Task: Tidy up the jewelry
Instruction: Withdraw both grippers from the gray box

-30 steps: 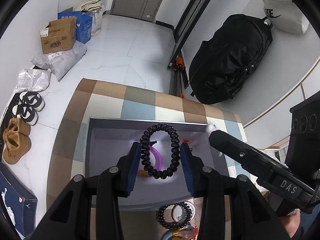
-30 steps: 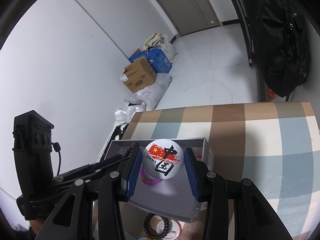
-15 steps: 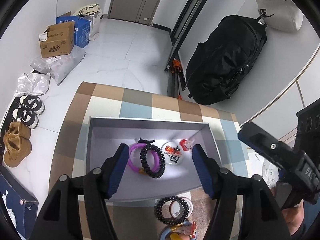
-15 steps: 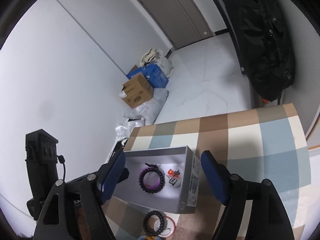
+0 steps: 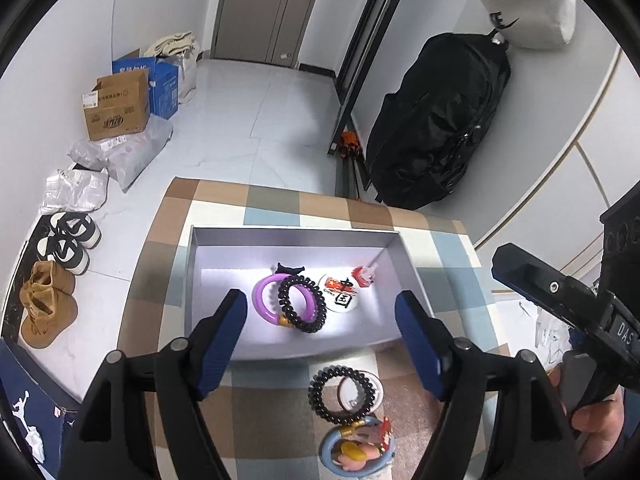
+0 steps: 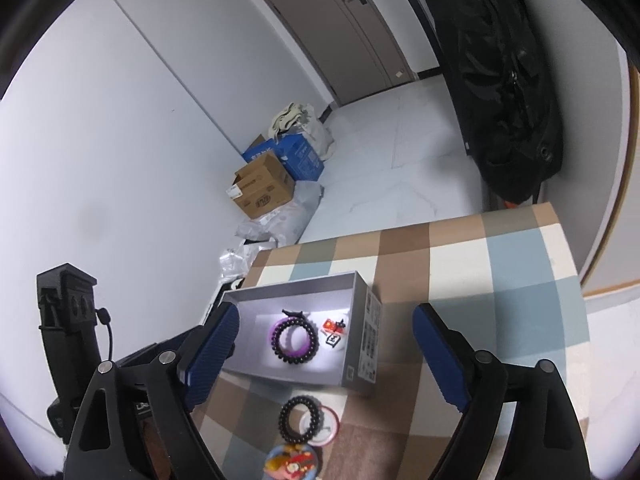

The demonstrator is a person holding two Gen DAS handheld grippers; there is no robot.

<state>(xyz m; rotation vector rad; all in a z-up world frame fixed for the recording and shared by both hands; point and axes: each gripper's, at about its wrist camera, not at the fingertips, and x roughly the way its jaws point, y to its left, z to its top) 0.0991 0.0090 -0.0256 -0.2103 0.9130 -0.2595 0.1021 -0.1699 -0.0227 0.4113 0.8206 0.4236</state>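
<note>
Both grippers — left gripper (image 5: 318,336) and right gripper (image 6: 326,352) — gape wide, empty. Grey box (image 5: 292,232) at centre frame holds a black beaded bracelet (image 5: 302,304), purple bangle (image 5: 262,300) and badge (image 5: 340,294); another black beaded bracelet (image 5: 338,394) and blue charm bangle (image 5: 356,450) wait lower on the bench (image 5: 440,232).

Two black bead bracelets: one (image 5: 301,303) in the grey box (image 5: 294,233), one (image 5: 340,395) on the worktop. One purple bangle (image 5: 265,300), one round badge (image 5: 340,293), one red charm (image 5: 363,275). Outside: one pink ring (image 5: 374,386), one blue ring (image 5: 329,449).
</note>
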